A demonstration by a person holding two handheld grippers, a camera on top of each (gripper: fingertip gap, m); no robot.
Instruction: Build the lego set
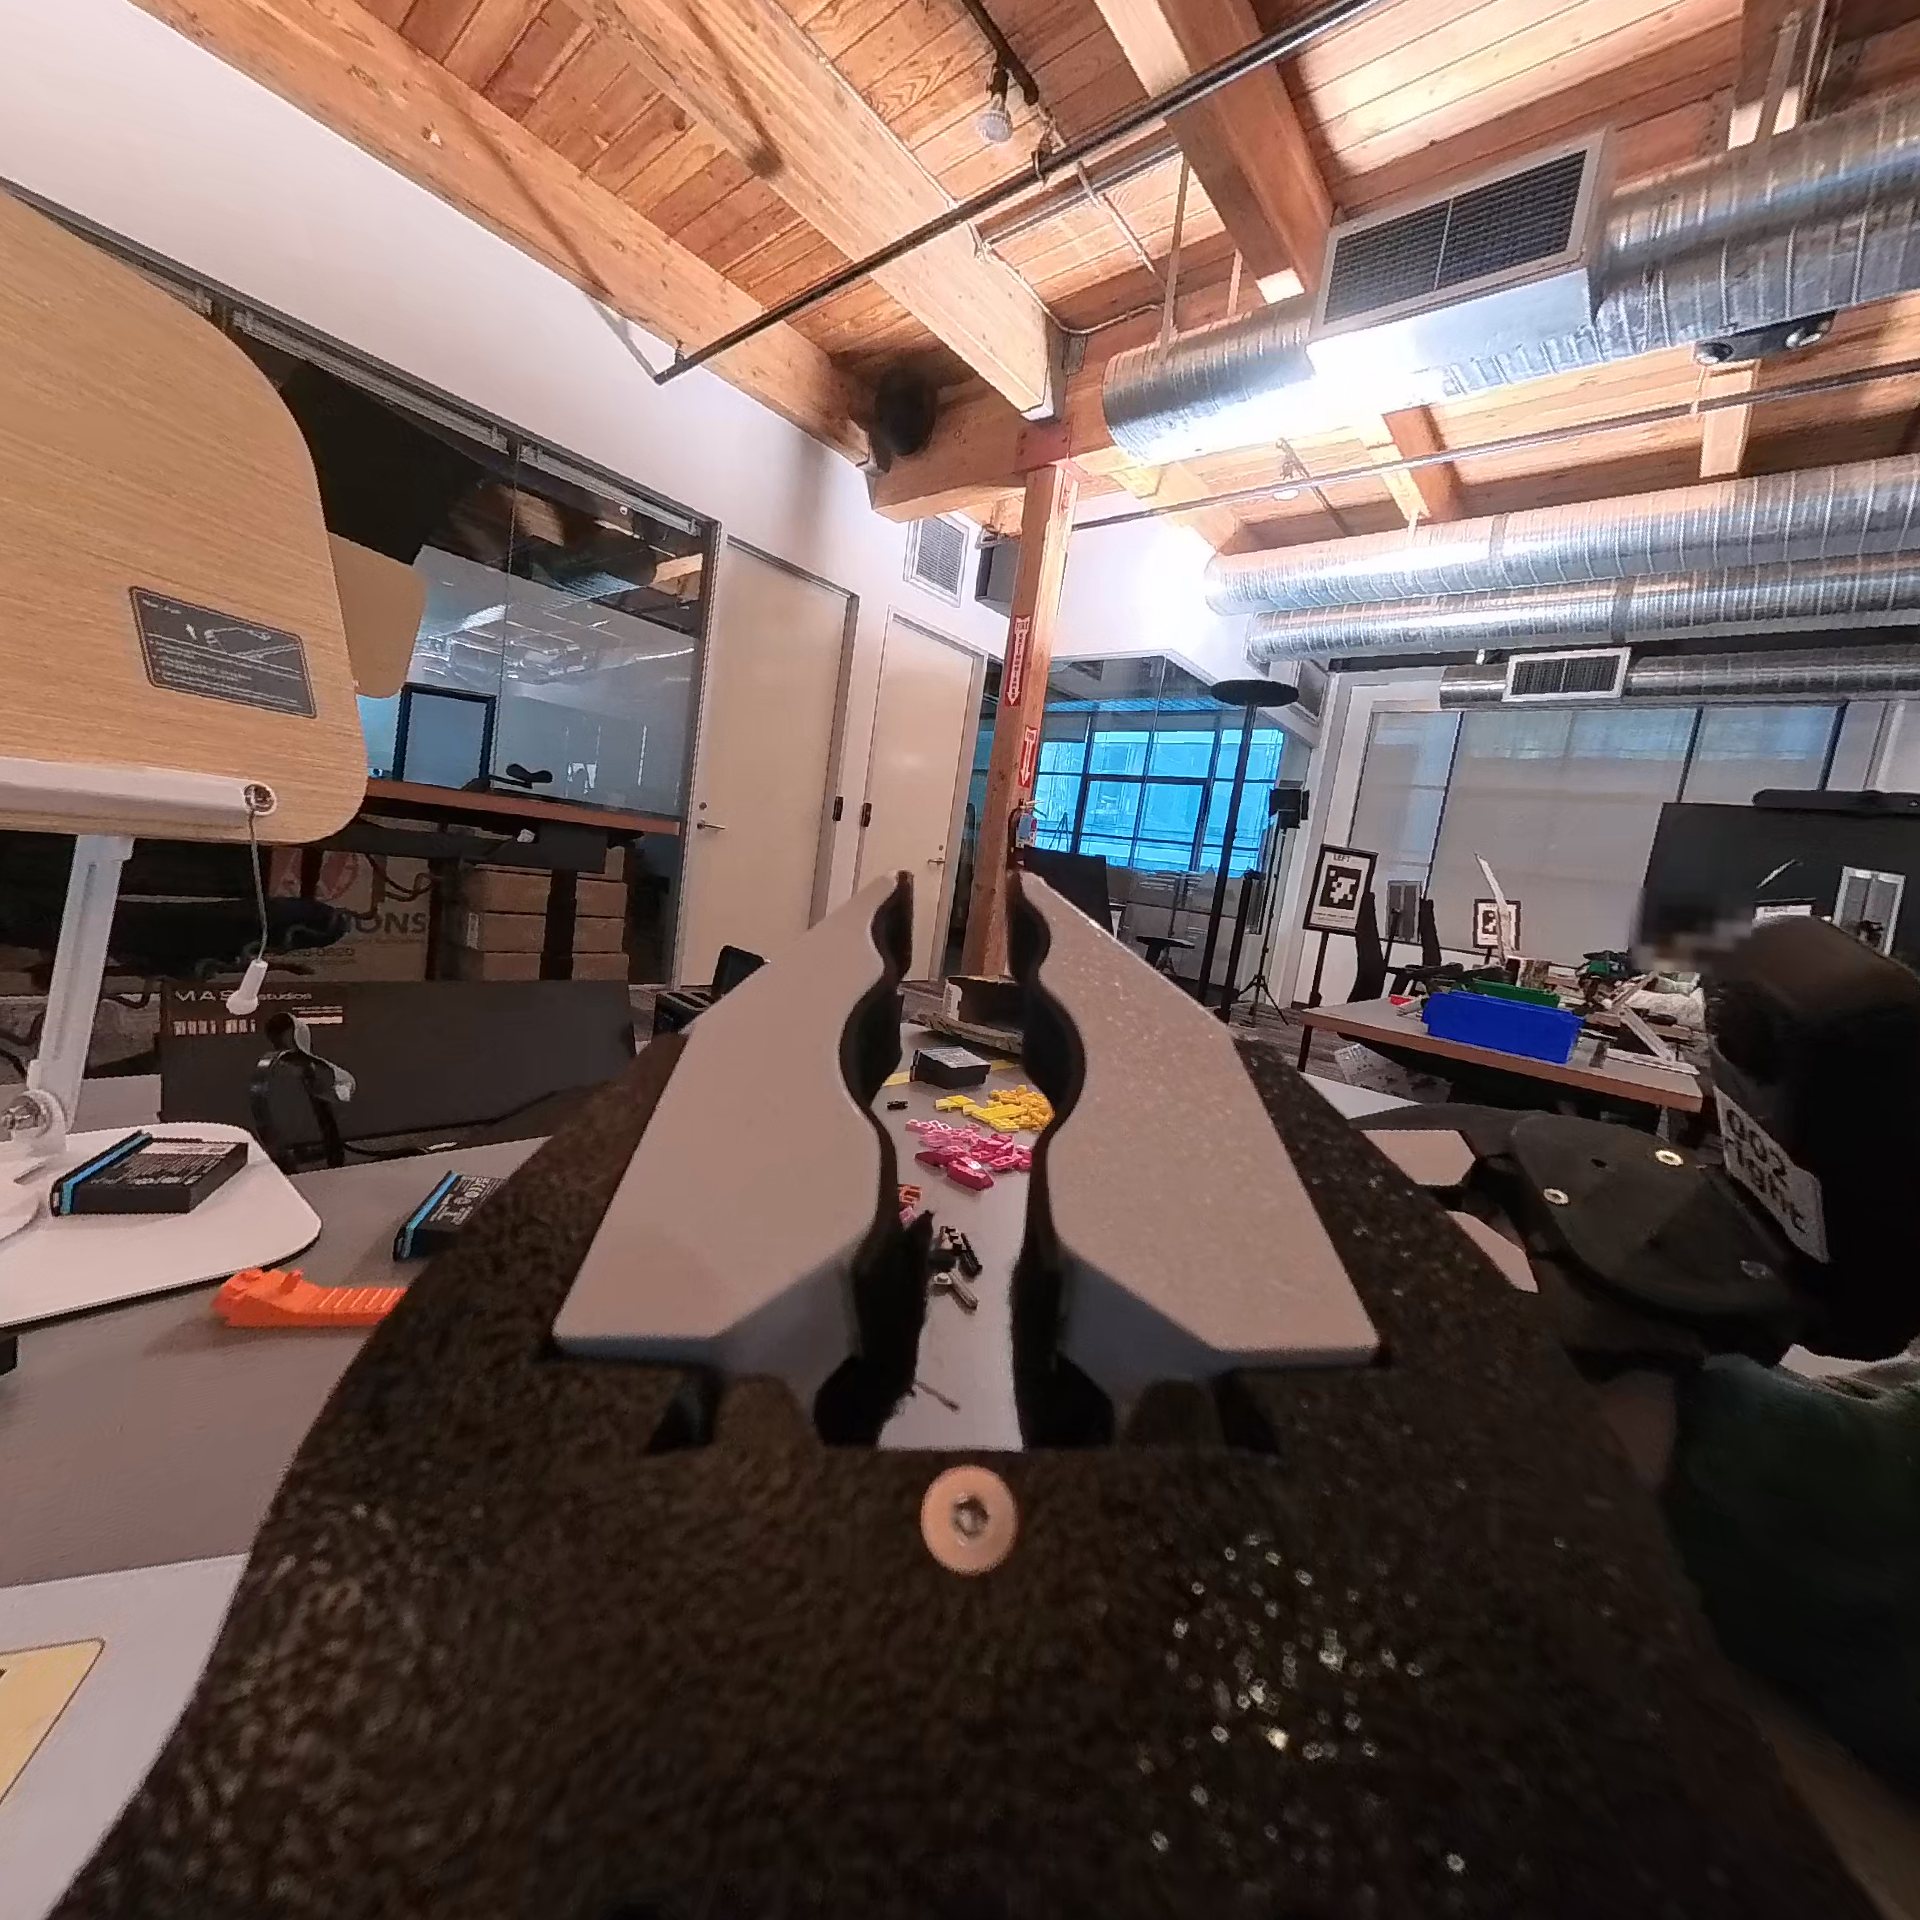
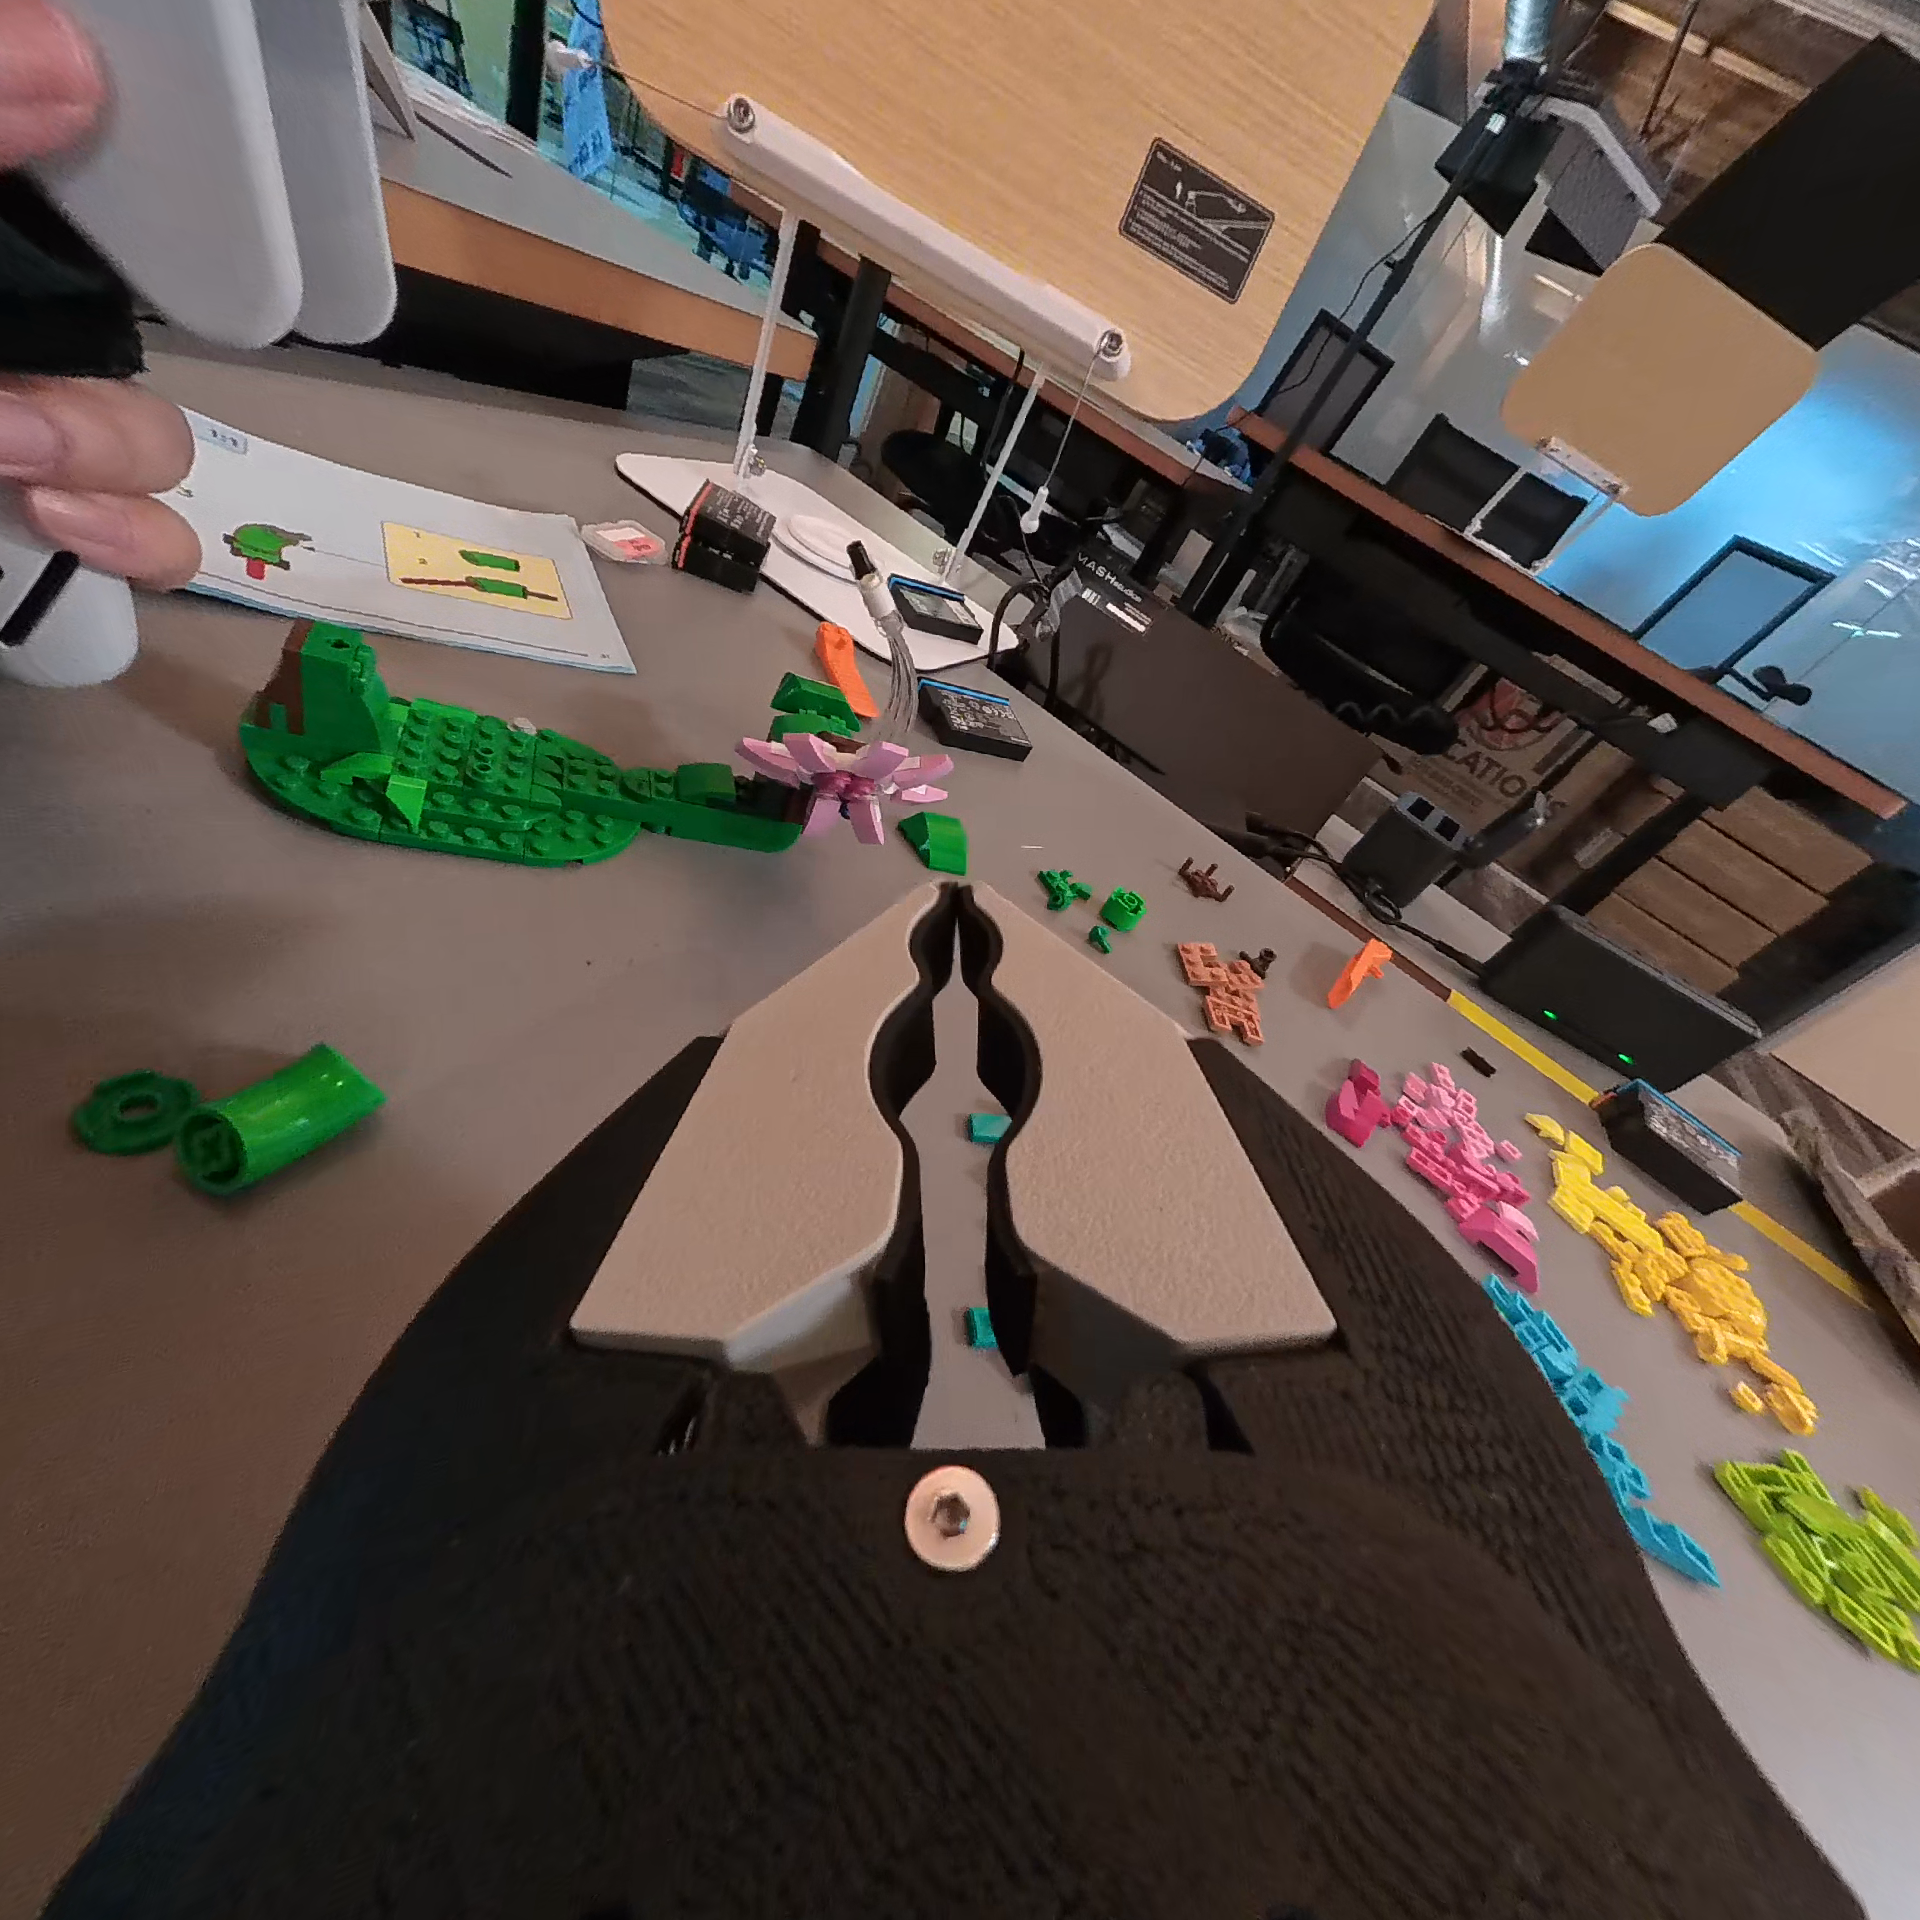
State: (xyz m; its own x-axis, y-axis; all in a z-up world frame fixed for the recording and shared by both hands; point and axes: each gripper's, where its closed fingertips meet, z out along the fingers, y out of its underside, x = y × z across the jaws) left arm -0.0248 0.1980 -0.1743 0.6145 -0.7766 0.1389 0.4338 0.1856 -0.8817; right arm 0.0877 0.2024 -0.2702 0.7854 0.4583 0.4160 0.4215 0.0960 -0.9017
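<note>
A green Lego build (image 2: 436, 779) with a pink flower (image 2: 842, 779) at its right end lies on the grey table (image 2: 582, 997), ahead and left of my right gripper (image 2: 956, 896). The right gripper's tips nearly touch, with nothing between them, and it hovers over the table. A green cylinder piece (image 2: 275, 1122) and a green ring (image 2: 135, 1112) lie to its left. An open instruction booklet (image 2: 416, 561) lies behind the build. My left gripper (image 1: 963, 883) is slightly open and empty, raised and tilted up; pink bricks (image 1: 966, 1148) and yellow bricks (image 1: 1003, 1110) show between its fingers.
Sorted brick piles lie to the right: pink (image 2: 1455, 1153), yellow (image 2: 1662, 1268), blue (image 2: 1590, 1403), lime (image 2: 1839, 1548) and tan (image 2: 1226, 987). An orange brick separator (image 2: 842, 665), black battery packs (image 2: 977, 717) and a wood-panel stand (image 2: 935, 270) stand behind. A person's hand (image 2: 94, 488) is at far left. One gripper's finger ends stand about 15 cm off the other's. To reach the green cylinder piece (image 2: 275, 1122) in a straight line is about 12 cm for my right fingers, about 20 cm for my left. Both grippers' tips are roughly 15 cm from the green Lego build (image 2: 436, 779).
</note>
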